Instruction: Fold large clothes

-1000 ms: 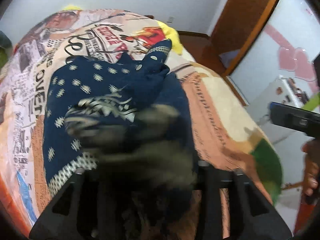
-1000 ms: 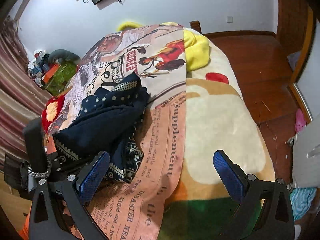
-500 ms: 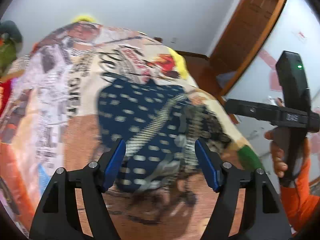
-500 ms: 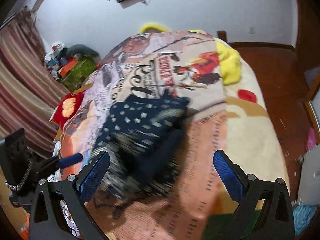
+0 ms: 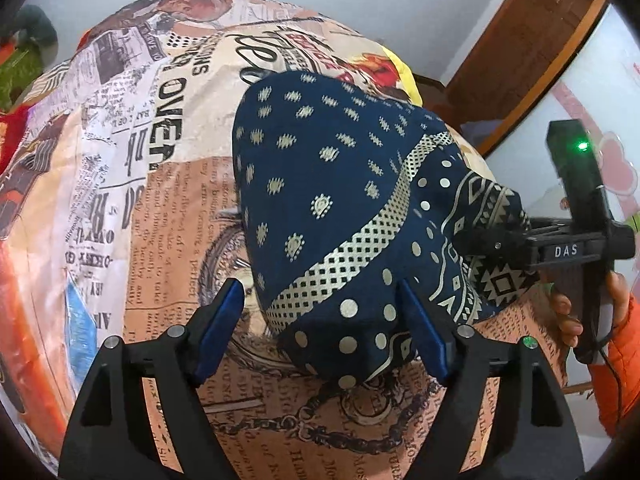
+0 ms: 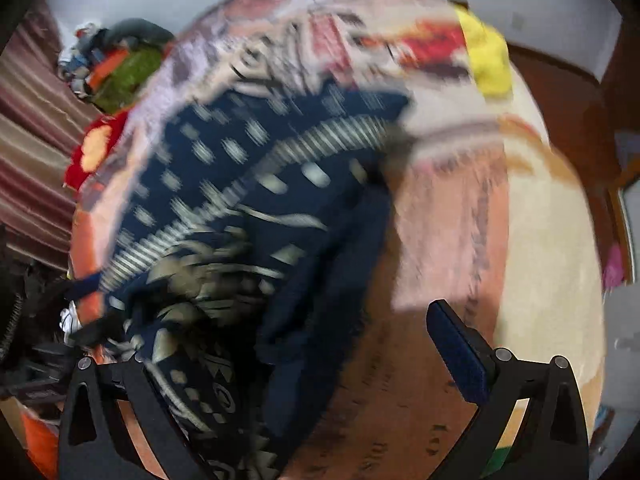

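Note:
A navy garment with pale dots and patterned bands lies folded on the newspaper-print bedspread. My left gripper hovers over its near corner; the jaws are opening, the corner lies between them, and the pads do not press it. At that view's right edge one of the right gripper's fingers reaches over the garment's right edge, held by a hand in an orange sleeve. The right wrist view is blurred: the garment fills the left half and covers the left finger of my right gripper, whose jaws stand wide.
The bed drops off to a wooden floor on the right. A yellow cloth lies at the bed's far end. A pile of clothes and a striped curtain are on the left. A brown door stands behind.
The cloth bunched over my left jaws a second ago now lies spread on the bed, and those jaws have widened. My right gripper has dropped close to the garment's right edge.

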{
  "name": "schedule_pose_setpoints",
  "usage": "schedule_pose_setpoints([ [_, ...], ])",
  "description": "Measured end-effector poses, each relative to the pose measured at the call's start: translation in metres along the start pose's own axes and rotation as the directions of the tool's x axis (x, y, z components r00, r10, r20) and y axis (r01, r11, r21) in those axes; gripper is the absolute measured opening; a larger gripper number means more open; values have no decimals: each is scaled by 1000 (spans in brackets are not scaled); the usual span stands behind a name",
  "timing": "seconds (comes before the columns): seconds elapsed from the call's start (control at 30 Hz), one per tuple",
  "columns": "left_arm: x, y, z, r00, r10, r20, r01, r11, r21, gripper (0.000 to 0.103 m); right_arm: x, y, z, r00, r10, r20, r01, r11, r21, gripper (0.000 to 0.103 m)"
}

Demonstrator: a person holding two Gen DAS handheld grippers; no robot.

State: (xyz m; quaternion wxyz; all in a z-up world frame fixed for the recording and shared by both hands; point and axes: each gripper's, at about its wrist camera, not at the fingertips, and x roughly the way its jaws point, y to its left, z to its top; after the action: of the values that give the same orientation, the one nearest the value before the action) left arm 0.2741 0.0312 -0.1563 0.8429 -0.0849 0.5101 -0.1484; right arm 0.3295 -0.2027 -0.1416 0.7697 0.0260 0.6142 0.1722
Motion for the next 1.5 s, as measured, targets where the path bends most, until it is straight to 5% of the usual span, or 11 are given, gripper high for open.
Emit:
schedule_pose_setpoints([
  [0.17, 0, -8, -4, 999, 36, 29, -37, 998, 53, 79, 8, -29, -17, 994, 108, -27, -105, 991, 80, 103],
  [0.43, -19, -13, -4, 996, 66, 61, -72, 992, 103, 79, -14, -29, -31, 997, 59, -45, -58, 998, 38, 103],
  [0.7, -31, 1, 33, 995, 43, 90, -49, 997, 59, 79, -37, -14, 2, 997, 57, 42, -57, 998, -1, 103],
  [0.87, 2, 21, 51, 999, -43, -21, 42, 999, -25, 79, -10, -9, 26, 996, 88, -11, -88, 996, 17, 103],
  [1.03, 35, 44, 59, 970, -223, -99, 203, 963, -179, 86, 24, -7, 38, 984, 149, -98, -145, 988, 44, 103],
  [1.2, 60, 51, 63, 951, -280, -131, 247, 943, -223, 97, 47, -6, 47, 964, 223, -147, -217, 975, 57, 103],
  [1.5, 95, 56, 68, 919, -367, -142, 316, 903, -292, 99, 61, -5, 61, 948, 304, -94, -299, 952, 63, 96],
])
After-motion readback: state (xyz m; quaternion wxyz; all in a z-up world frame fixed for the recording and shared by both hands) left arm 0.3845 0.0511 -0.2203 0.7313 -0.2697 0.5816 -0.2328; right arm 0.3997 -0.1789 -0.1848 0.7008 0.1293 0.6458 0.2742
